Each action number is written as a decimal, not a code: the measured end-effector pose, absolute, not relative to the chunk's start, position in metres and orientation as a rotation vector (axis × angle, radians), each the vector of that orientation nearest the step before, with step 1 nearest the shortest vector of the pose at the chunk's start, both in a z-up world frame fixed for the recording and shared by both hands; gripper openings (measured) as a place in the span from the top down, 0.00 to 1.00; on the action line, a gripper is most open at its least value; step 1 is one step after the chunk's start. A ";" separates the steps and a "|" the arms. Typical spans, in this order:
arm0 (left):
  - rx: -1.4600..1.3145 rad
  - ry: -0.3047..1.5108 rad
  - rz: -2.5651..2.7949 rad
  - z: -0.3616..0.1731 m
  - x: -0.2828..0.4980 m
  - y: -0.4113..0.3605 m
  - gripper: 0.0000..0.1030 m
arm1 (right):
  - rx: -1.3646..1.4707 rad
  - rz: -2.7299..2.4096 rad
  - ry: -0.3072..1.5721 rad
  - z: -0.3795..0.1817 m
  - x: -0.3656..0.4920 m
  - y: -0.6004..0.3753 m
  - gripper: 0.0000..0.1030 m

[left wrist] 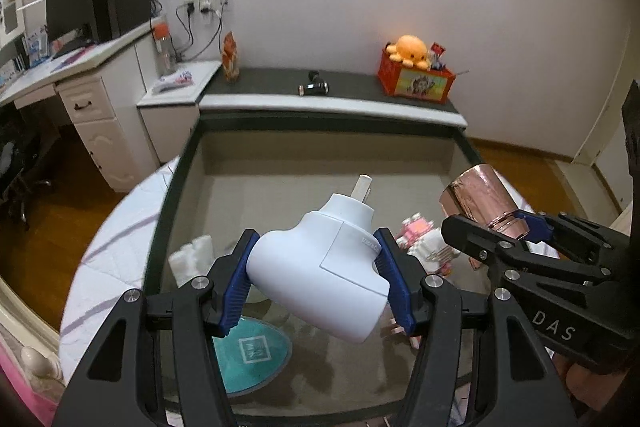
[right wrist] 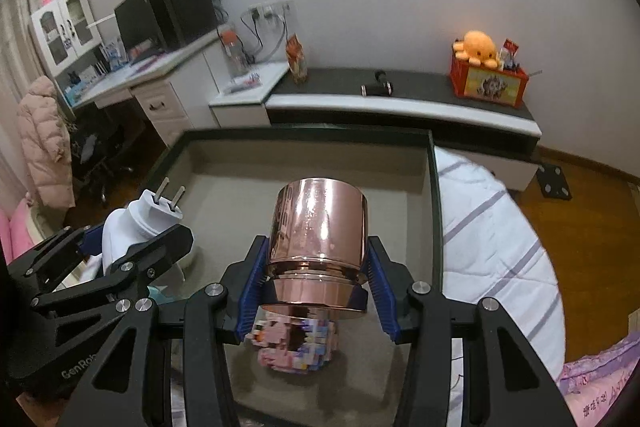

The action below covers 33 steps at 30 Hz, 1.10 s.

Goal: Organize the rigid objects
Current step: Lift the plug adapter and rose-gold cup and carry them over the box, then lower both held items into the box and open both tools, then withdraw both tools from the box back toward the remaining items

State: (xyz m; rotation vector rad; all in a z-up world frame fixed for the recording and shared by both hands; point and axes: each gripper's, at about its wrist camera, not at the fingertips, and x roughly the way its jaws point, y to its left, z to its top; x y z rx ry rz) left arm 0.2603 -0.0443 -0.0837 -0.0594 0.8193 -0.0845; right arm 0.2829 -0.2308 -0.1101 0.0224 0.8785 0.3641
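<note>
In my storage bin [left wrist: 188, 163]: one teal disc [left wrist: 252, 355], one pink block figure [left wrist: 420, 239]. Held above it: one white plug adapter [left wrist: 324, 275], one copper cup [right wrist: 318, 227].

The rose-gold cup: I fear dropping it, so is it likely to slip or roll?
Probably slippery: the rose-gold cup looks mirror-polished, though the right tongs pinch just above a flared rim, which may catch it. Being round, it would likely roll if laid sideways.

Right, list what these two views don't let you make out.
- Pink block toy: blurred and half covered by the rose-gold cup, right view.
- Teal disc: its logo is unreadable and the white plug adapter overlaps it, left view.
- Small white item: motion-blurred, left view.
</note>
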 end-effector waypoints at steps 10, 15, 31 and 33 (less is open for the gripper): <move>-0.015 0.780 -0.008 -0.085 0.246 -0.041 0.04 | -0.017 0.330 0.902 -0.119 0.282 -0.229 0.51; -0.033 0.720 0.018 -0.070 0.219 -0.026 0.00 | -0.004 0.319 0.872 -0.109 0.272 -0.230 0.19; -0.048 0.594 0.094 -0.010 0.112 0.006 0.00 | 0.082 0.283 0.674 -0.038 0.164 -0.237 0.10; -0.048 0.580 0.094 -0.004 0.095 0.006 0.00 | 0.077 0.273 0.643 -0.028 0.144 -0.237 0.10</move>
